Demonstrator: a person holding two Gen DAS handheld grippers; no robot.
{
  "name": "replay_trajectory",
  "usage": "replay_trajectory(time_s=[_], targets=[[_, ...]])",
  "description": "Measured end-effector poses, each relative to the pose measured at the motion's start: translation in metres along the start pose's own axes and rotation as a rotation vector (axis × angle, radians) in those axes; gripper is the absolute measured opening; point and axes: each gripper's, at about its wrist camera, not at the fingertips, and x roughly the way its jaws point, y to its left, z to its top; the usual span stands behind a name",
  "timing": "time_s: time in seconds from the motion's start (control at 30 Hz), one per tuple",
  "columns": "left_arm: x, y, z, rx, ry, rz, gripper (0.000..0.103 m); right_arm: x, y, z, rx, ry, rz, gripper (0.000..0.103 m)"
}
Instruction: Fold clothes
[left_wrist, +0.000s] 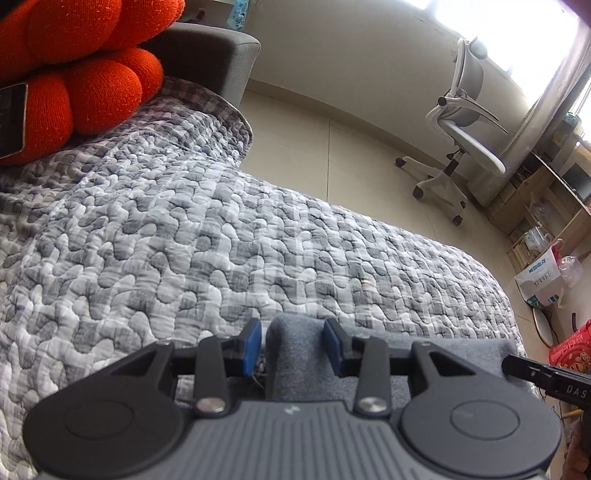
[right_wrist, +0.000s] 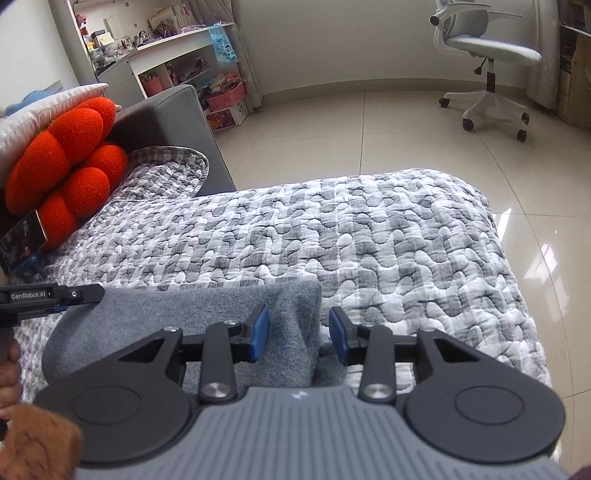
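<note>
A grey knit garment (right_wrist: 147, 325) lies flat on the grey-and-white quilted cover (right_wrist: 369, 240), near its front edge. My left gripper (left_wrist: 291, 345) stands over the garment's left corner (left_wrist: 295, 354); its blue pads are apart, with a raised fold of cloth between them and a thin gap at the left pad. My right gripper (right_wrist: 299, 334) straddles the garment's right edge (right_wrist: 295, 317), pads apart, with room beside the right pad. Each view shows a black finger of the other gripper at its side. The garment's near part is hidden under the gripper bodies.
An orange knotted cushion (right_wrist: 62, 166) and a phone (right_wrist: 22, 236) sit at the back left against the grey sofa arm (right_wrist: 177, 110). Beyond the cover is tiled floor (right_wrist: 332, 122) with a white office chair (right_wrist: 487, 55); shelves (right_wrist: 166, 55) stand behind.
</note>
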Motion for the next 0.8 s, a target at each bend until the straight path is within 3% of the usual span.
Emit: replay_trajectory(time_s=[0.07,0.1,0.13,0.2,0.33,0.5,0.8], targets=[[0.003,0.0,0.001,-0.005,0.002,-0.005,0.035,0.005,-0.004,0.001,0.03,0.003,0.007,0.037],[0.004,0.001,0.001,-0.005,0.0,-0.004,0.031,0.006,-0.005,0.001,0.038,0.001,0.008,0.018],[0.005,0.001,0.001,-0.004,-0.002,-0.003,0.026,0.002,-0.003,0.002,0.027,-0.015,0.004,0.015],[-0.001,0.003,0.001,-0.013,-0.018,-0.016,0.019,-0.006,0.002,0.003,0.006,-0.045,-0.006,0.014],[-0.014,0.006,0.004,-0.035,-0.061,-0.051,0.017,-0.022,0.014,0.001,-0.059,-0.115,-0.022,0.014],[-0.002,0.003,0.002,0.0,-0.028,-0.032,0.017,0.006,0.015,-0.015,-0.116,-0.04,-0.106,0.014],[-0.003,0.004,-0.002,0.026,-0.025,-0.014,0.017,0.003,0.016,-0.018,-0.122,-0.056,-0.091,0.015]])
